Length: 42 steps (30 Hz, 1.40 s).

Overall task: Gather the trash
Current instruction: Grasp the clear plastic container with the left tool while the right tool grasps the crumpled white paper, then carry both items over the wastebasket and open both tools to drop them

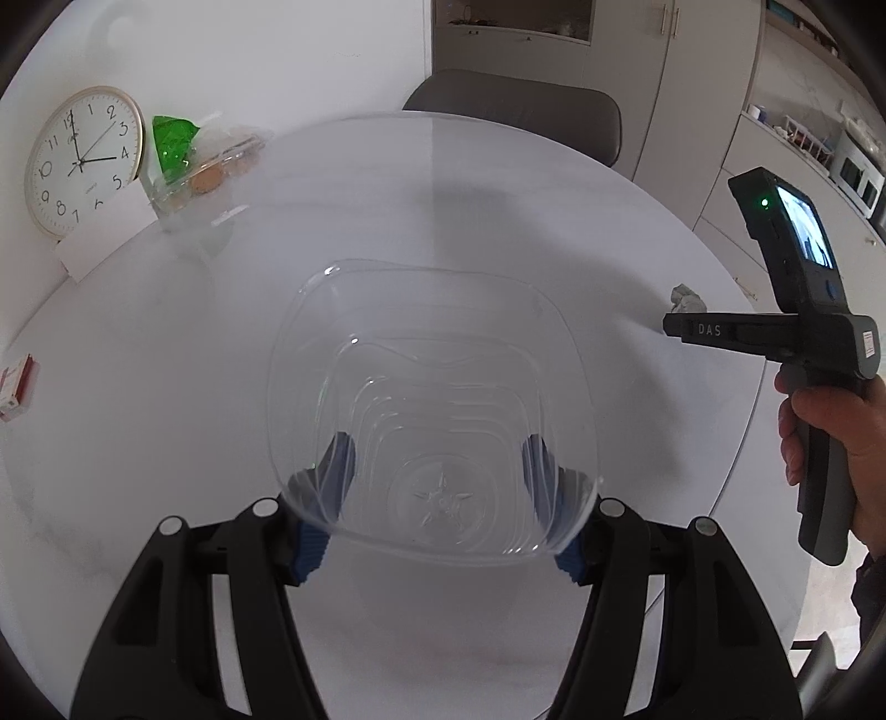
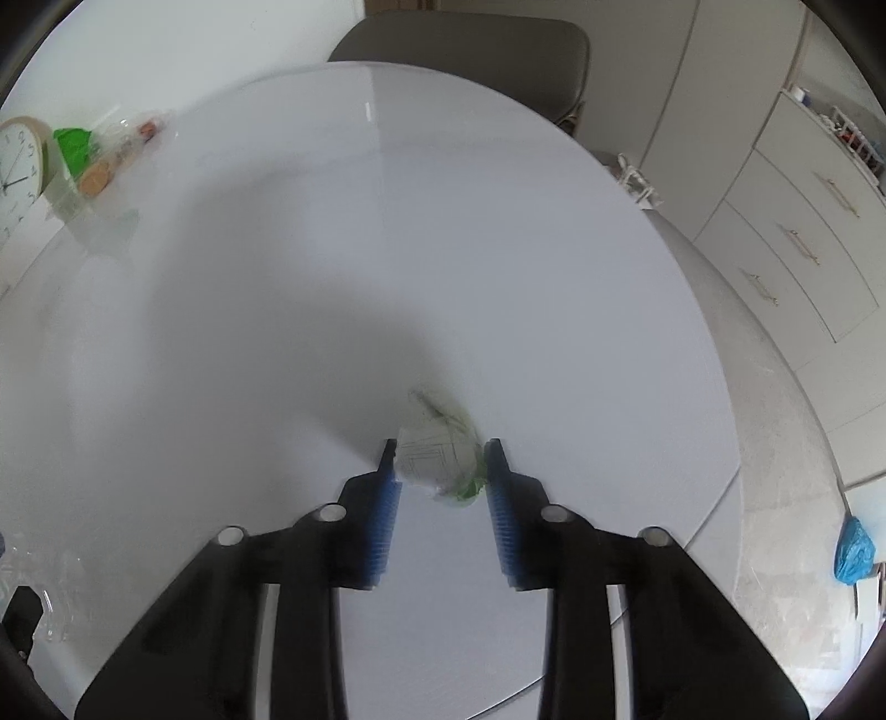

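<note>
White round tabletop (image 2: 277,360), glossy, fills both wrist views; grey chair (image 2: 459,39) at its far edge, pale cupboards (image 2: 803,232) beyond on the right.

Right gripper (image 2: 440,451): crumpled paper wad, whitish with green marks (image 2: 440,459), sits on the table between the fingertips. Both blue ribbed pads look pressed against its sides, jaws narrow. In the left wrist view the same wad (image 1: 688,299) shows just past the right gripper's bar, partly cut off by it; a hand (image 1: 830,437) grips the handle.

Left gripper (image 1: 437,448): jaws about half wide, clamped on a clear square plastic tray with stepped ribs and a star embossed in the base (image 1: 432,421). Tray is tilted up toward the camera; fingertips are seen only through the plastic, so the contact points are hard to make out.

Count: 1 paper wad, 1 held tray, 2 grippers.

Far left edge of the table: round white wall clock with gold rim (image 1: 83,160) leaning against the wall, green wrapper (image 1: 174,144) and clear clamshell packaging (image 1: 210,177) beside it, contents unclear. Small red-and-white box (image 1: 16,382) cut off at the left edge. Blue crumpled item (image 2: 855,554) on the floor at right, unidentifiable.
</note>
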{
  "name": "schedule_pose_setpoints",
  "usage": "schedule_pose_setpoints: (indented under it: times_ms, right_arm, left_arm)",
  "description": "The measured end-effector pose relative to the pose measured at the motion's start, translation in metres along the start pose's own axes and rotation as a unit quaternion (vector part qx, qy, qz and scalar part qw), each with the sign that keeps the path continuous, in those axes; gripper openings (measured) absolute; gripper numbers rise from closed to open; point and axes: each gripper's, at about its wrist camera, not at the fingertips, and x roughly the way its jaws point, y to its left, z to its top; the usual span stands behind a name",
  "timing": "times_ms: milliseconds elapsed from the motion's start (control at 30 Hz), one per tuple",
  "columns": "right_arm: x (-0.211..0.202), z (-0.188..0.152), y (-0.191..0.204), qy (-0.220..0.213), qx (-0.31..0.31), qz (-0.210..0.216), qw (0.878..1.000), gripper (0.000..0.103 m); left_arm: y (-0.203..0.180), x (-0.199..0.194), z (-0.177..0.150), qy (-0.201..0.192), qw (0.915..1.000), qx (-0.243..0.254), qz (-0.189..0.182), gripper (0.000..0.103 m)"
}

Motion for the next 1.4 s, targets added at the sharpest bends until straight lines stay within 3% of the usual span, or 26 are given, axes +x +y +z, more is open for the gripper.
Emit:
schedule_pose_setpoints:
  times_ms: [233,500,700,900,1067,1400]
  right_arm:
    - [-0.044,-0.033,0.005,-0.026,-0.001,0.022,0.999,0.03]
    - [-0.111,-0.138,0.015,-0.016,0.056,0.099,0.993,0.03]
    - [-0.159,-0.219,0.032,0.001,0.085,0.118,0.989,0.03]
    - [-0.209,-0.282,0.034,0.003,0.093,0.115,0.989,0.031]
    - [-0.238,-0.314,0.02,-0.007,0.11,0.11,0.988,0.031]
    - [-0.265,-0.381,-0.025,-0.008,0.154,0.07,0.986,0.032]
  left_arm:
    - [-0.004,-0.024,-0.01,-0.006,0.9999,0.01,-0.01,0.061]
    - [0.001,-0.072,-0.059,0.015,0.9987,0.039,-0.03,0.061]
    - [0.009,-0.111,-0.101,0.03,0.9964,0.071,-0.036,0.061]
    - [-0.003,-0.152,-0.134,0.028,0.994,0.095,-0.048,0.061]
    - [-0.029,-0.178,-0.152,0.02,0.9901,0.118,-0.074,0.061]
    - [-0.094,-0.201,-0.176,0.017,0.9768,0.178,-0.117,0.061]
